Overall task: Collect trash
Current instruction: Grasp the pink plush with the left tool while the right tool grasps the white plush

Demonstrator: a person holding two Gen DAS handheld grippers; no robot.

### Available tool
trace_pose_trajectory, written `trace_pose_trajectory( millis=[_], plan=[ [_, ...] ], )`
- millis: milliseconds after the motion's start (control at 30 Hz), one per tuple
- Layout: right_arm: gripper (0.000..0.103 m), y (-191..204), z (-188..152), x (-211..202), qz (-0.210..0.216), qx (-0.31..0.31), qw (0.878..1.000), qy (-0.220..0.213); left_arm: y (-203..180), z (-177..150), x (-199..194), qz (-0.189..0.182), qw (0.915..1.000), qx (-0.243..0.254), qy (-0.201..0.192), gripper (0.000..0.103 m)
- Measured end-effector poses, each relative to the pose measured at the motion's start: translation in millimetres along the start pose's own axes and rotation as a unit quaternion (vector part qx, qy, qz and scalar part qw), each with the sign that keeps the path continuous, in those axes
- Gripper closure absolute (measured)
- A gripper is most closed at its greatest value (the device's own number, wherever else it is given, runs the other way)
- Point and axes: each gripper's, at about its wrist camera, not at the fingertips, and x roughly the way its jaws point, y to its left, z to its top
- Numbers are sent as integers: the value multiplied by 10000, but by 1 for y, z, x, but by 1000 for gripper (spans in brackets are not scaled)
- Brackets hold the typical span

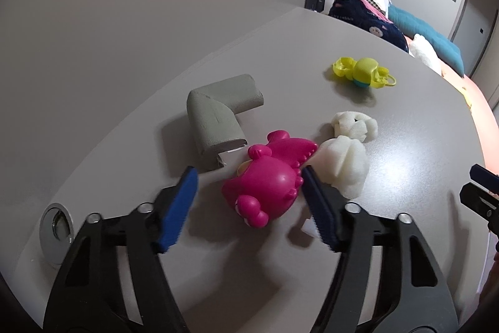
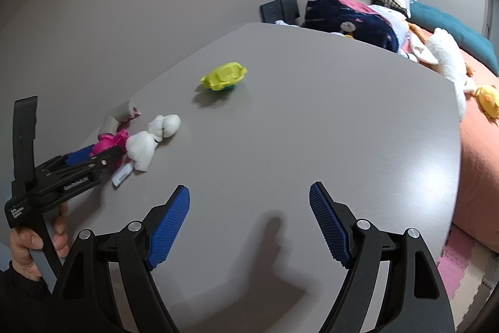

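Straddling the pink toy dinosaur [image 1: 265,177], the left gripper [image 1: 249,192] has its blue pads [image 1: 179,208] on either side of the toy. The right-hand pad sits against the dinosaur's spiny back; the left-hand pad stands clear of it, with bare table showing between. So the jaws are spread around the toy and not pinching it. The dinosaur lies on its side on the grey table [image 1: 405,161].

Just beside it, on the far left, rests a grey L-shaped foam corner guard [image 1: 218,120], its open end toward the dinosaur. On the other side lie two white foam lumps [image 1: 346,164], the nearer one touching the dinosaur's tail end and the right-hand pad, the farther one just behind it. A small white scrap [image 1: 308,228] lies under that same pad. Farther back, well apart from the cluster, a yellow-green plastic toy [image 1: 361,72] sits alone. A round metal cable grommet [image 1: 56,231] is set into the tabletop at the near left.

The right gripper [image 2: 249,223] hovers over bare table, its jaws spread wide with nothing between them. From its camera a hand [image 2: 34,242] in a dark sleeve grips the left tool's handle.

Beyond the table's far edge is a bed with an orange sheet [image 2: 477,177], a teal cushion [image 2: 452,24], a navy patterned blanket [image 2: 352,21] and a white plush toy [image 2: 446,58].
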Motion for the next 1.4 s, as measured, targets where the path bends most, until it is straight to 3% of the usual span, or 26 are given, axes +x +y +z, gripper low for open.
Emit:
trace_pose_trajectory(
  millis=[133, 200, 767, 1200, 1400],
  plan=[
    [23, 11, 4, 6, 57, -75, 10000, 6, 3, -1, 4, -45, 10000, 69, 56, 48],
    [23, 16, 5, 8, 84, -94, 9999, 13, 4, -1, 4, -84, 9999, 98, 73, 59],
    [23, 45, 14, 31, 236, -137, 9995, 139, 24, -21, -39, 133, 9996, 149, -217, 59],
    [23, 98, 26, 61, 416, -436, 9977, 322, 64, -16, -56, 343, 9979, -367, -414, 59],
    [24, 114, 37, 79, 230, -441, 9980, 380, 73, -16, -57, 331, 9970, -558, -427, 59]
  ],
)
